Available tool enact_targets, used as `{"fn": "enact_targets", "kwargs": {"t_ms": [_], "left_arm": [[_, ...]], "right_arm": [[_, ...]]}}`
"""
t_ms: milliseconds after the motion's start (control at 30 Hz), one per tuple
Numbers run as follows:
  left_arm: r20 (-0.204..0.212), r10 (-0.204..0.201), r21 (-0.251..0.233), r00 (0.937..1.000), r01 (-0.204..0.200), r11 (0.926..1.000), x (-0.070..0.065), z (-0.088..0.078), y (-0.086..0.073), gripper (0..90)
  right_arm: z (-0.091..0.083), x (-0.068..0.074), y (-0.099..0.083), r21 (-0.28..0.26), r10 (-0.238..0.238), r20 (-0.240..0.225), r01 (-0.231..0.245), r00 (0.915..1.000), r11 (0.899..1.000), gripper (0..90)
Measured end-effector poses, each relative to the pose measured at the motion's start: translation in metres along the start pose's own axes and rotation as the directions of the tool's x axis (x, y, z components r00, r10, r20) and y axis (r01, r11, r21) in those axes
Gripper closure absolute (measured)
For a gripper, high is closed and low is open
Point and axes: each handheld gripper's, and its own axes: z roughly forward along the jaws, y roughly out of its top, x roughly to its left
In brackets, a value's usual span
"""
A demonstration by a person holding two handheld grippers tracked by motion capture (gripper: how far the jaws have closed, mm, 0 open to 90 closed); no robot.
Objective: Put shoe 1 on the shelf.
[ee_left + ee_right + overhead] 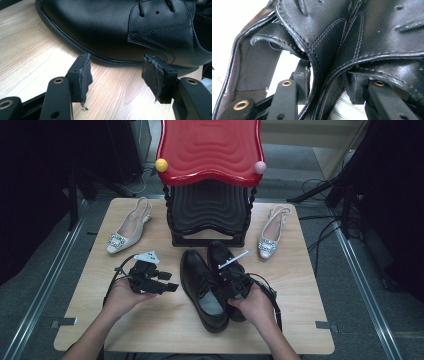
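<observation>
High view: pair of black shoes [212,285] at table centre, toes toward rack, long axis running away from person. Right gripper [235,282] over them, nearer; left gripper [167,281] just beside, left of left shoe [200,287].

Left gripper view: jaws open, empty; shoe flank ahead, crosswise.

Right gripper view: jaws straddle both shoes' adjoining inner collars [322,67], one jaw inside each; not yet clamped.

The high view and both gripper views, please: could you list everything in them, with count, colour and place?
Black lace-up shoes: two, black leather, side by side at the table's middle.
Heeled shoes: two, cream with jewelled buckles, one far left, one far right.
Shoe rack: one, red upper shelf, black lower shelf, at the far edge.
Table: one, light wood.
Left gripper: black, open, empty, beside a black shoe's sole.
Right gripper: black, one jaw inside each black shoe, straddling their adjoining sides.
</observation>
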Motion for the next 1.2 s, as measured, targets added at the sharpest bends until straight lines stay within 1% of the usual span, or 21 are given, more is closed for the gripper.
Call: {"fn": "enact_targets", "kwargs": {"t_ms": [200, 300, 333, 367, 400, 500, 633, 733, 767, 833, 867, 1000, 1100, 1133, 1167, 1200], "left_arm": [[-0.002, -0.002, -0.003, 1.0000, 0.002, 1.0000, 0.000, 0.000, 0.000, 40.3], [0.006, -0.006, -0.002, 1.0000, 0.006, 1.0000, 0.002, 0.000, -0.001, 39.9], [0.005, -0.002, -0.001, 1.0000, 0.002, 1.0000, 0.002, 0.000, -0.001, 39.2], [0.000, 0.002, 0.000, 1.0000, -0.002, 1.0000, 0.002, -0.001, -0.002, 38.9], [0.000, 0.003, 0.000, 1.0000, -0.003, 1.0000, 0.003, -0.001, -0.002, 38.9], [0.000, -0.003, -0.002, 1.0000, 0.003, 1.0000, 0.005, -0.002, -0.003, 38.8], [-0.006, -0.010, 0.001, 0.9999, 0.010, 0.9999, 0.008, -0.003, -0.004, 38.7], [-0.007, -0.016, -0.001, 0.9998, 0.016, 0.9999, 0.009, -0.004, -0.004, 38.7], [-0.008, -0.017, -0.003, 0.9998, 0.017, 0.9998, 0.010, -0.004, -0.004, 38.7], [-0.010, -0.021, 0.001, 0.9997, 0.021, 0.9998, 0.011, -0.004, -0.005, 38.7], [-0.008, -0.022, 0.002, 0.9997, 0.022, 0.9998, 0.011, -0.004, -0.005, 38.7], [-0.022, -0.018, 0.017, 0.9996, 0.018, 0.9997, 0.012, -0.004, -0.006, 38.5], [-0.018, -0.021, 0.016, 0.9996, 0.022, 0.9996, 0.014, -0.005, -0.007, 38.5], [-0.018, -0.021, 0.016, 0.9996, 0.021, 0.9996, 0.014, -0.005, -0.007, 38.5], [-0.020, -0.025, 0.012, 0.9995, 0.025, 0.9996, 0.015, -0.006, -0.007, 38.5], [-0.026, -0.026, 0.009, 0.9993, 0.026, 0.9996, 0.015, -0.006, -0.007, 38.5]], "right_arm": [[0.002, -0.001, -0.001, -0.003, 0.010, 0.012, -0.010, 0.9999, 1.000, 67.3], [0.002, -0.001, 0.000, 0.002, 0.008, 0.030, -0.008, 0.9995, 1.000, 76.3], [0.001, -0.002, 0.000, 0.000, 0.019, 0.038, -0.019, 0.9991, 1.000, 78.9], [0.001, -0.003, -0.001, -0.010, 0.034, 0.029, -0.034, 0.9990, 0.999, 80.0], [0.001, -0.005, -0.002, -0.013, 0.044, 0.018, -0.044, 0.9989, 0.999, 80.8], [0.000, -0.009, -0.002, -0.009, 0.050, -0.009, -0.050, 0.9987, 0.999, 81.8], [-0.004, -0.012, -0.003, 0.007, 0.038, 0.002, -0.038, 0.9993, 0.999, 82.8], [-0.010, -0.016, -0.004, 0.020, 0.023, 0.006, -0.023, 0.9997, 1.000, 83.2], [-0.013, -0.018, -0.005, 0.017, 0.023, 0.005, -0.023, 0.9997, 1.000, 83.2], [-0.018, -0.020, -0.006, 0.014, 0.020, -0.005, -0.020, 0.9998, 1.000, 83.3], [-0.021, -0.022, -0.007, 0.020, 0.018, -0.016, -0.018, 0.9997, 1.000, 83.3], [-0.034, -0.024, -0.007, 0.013, 0.024, -0.073, -0.023, 0.9971, 1.000, 83.3], [-0.045, -0.022, -0.006, -0.011, 0.024, -0.093, -0.025, 0.9954, 1.000, 83.3], [-0.050, -0.022, -0.005, -0.029, 0.028, -0.104, -0.031, 0.9942, 0.999, 83.3], [-0.055, -0.022, -0.004, -0.038, 0.022, -0.111, -0.026, 0.9935, 0.999, 83.2], [-0.059, -0.021, -0.004, -0.043, 0.032, -0.116, -0.037, 0.9927, 0.998, 83.3]]}}
